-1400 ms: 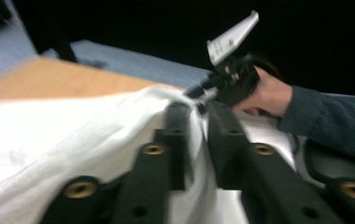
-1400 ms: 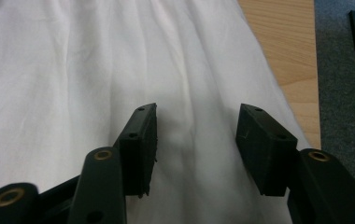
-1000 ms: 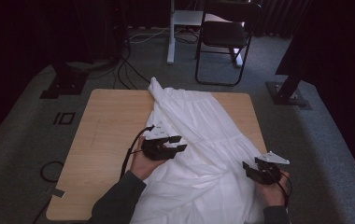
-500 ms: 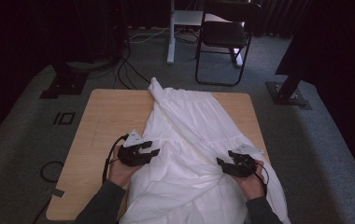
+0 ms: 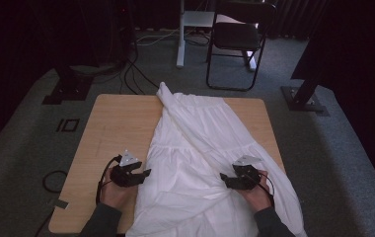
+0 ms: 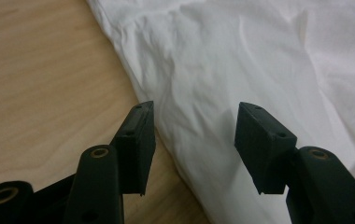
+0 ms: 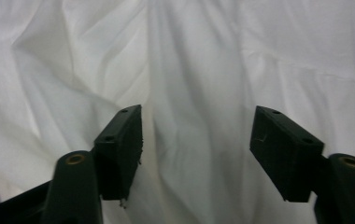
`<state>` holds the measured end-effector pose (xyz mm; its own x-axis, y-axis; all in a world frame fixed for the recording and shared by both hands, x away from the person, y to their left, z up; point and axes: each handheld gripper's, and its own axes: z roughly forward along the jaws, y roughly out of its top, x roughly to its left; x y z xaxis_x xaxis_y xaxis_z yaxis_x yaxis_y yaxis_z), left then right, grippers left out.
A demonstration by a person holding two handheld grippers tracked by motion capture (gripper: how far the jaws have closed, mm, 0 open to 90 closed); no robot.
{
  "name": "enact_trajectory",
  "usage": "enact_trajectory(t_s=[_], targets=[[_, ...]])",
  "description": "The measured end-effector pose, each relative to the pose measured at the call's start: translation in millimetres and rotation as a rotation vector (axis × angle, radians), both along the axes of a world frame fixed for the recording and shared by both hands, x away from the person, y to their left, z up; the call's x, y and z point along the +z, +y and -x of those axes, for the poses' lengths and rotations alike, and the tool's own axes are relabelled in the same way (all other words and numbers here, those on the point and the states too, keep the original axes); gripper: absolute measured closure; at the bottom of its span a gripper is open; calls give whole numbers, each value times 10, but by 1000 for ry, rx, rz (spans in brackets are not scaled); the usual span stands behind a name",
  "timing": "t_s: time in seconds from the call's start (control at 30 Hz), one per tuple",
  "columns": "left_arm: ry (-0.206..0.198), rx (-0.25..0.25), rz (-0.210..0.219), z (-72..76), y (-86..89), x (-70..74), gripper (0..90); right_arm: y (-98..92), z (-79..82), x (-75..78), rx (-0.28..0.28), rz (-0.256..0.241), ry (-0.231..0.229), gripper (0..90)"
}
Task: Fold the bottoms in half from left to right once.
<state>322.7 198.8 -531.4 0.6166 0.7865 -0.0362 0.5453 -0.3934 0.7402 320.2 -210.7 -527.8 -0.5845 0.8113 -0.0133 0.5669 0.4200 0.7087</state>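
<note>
Wooden table (image 5: 111,128), white garment (image 5: 195,148) lengthwise, narrow end far; left tool (image 5: 145,174), right tool (image 5: 225,180) agape, empty

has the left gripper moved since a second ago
Yes. In the high view the left gripper has drawn back toward the near edge of the table, off the white garment.

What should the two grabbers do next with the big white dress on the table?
Probably close the left gripper on the white dress. Its jaws stand open with the dress's edge lying between them, where cloth meets the wooden table. The right gripper is open too, over wrinkled cloth, holding nothing. Neither has a grip yet, so pinching the edge likely comes first.
</note>
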Motion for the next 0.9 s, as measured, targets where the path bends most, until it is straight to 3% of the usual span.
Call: enact_trajectory(t_s=[0.03, 0.07, 0.1, 0.17, 0.23, 0.27, 0.3, 0.4, 0.43, 0.47, 0.5, 0.57, 0.6, 0.63, 0.67, 0.7, 0.73, 0.77, 0.8, 0.83, 0.87, 0.9], targets=[[3, 2, -3, 8, -2, -17, 479, 11, -18, -28, -14, 48, 11, 353], [3, 2, -3, 8, -2, -17, 477, 11, -18, -28, -14, 48, 11, 353], [15, 1, -15, 15, -7, -39, 474, -20, -63, -88, -62, 96, 59, 461], [36, -10, 0, 16, -12, -65, 471, -88, -68, -93, -48, 52, 94, 682], [71, -11, -23, 6, -43, -108, 460, -100, -20, -29, -22, 59, 62, 847], [71, -11, -23, 6, -43, -108, 458, -100, -20, -29, -22, 59, 62, 847], [85, -1, -37, -1, -75, -156, 455, -83, 22, 84, -13, 71, 15, 865], [84, 3, -38, 12, -114, -175, 440, -69, 69, 338, -15, 49, -70, 866], [84, 3, -38, 12, -114, -175, 438, -69, 69, 338, -15, 49, -70, 866], [76, 5, -47, 25, -143, -181, 432, -76, 96, 542, -21, 17, -129, 867], [76, 5, -47, 25, -143, -181, 421, -82, 110, 646, -25, 5, -158, 868], [74, 3, -50, 28, -149, -182, 414, -82, 110, 646, -25, 5, -158, 868], [73, -1, -46, 34, -154, -184, 414, -94, 116, 749, -24, 1, -188, 870], [73, -5, -38, 38, -156, -181, 413, -136, 127, 981, -21, -6, -238, 872], [67, -18, -31, 50, -158, -169, 412, -169, 137, 1067, -33, -15, -266, 872], [61, -23, -27, 60, -162, -160, 408, -263, 154, 1215, -69, -45, -323, 872], [55, -26, -23, 76, -168, -146, 407, -338, 156, 1292, -96, -65, -352, 872], [55, -26, -23, 76, -168, -146, 406, -338, 156, 1292, -96, -65, -352, 872], [53, -30, -18, 88, -173, -133, 406, -479, 125, 1369, -145, -89, -374, 871], [49, -32, -15, 92, -176, -131, 406, -768, -96, 1239, -238, -35, -296, 862], [54, -33, -10, 91, -178, -130, 406, -841, -166, 1143, -260, -25, -260, 860], [54, -33, -10, 91, -178, -130, 405, -841, -166, 1143, -260, -25, -260, 860]])
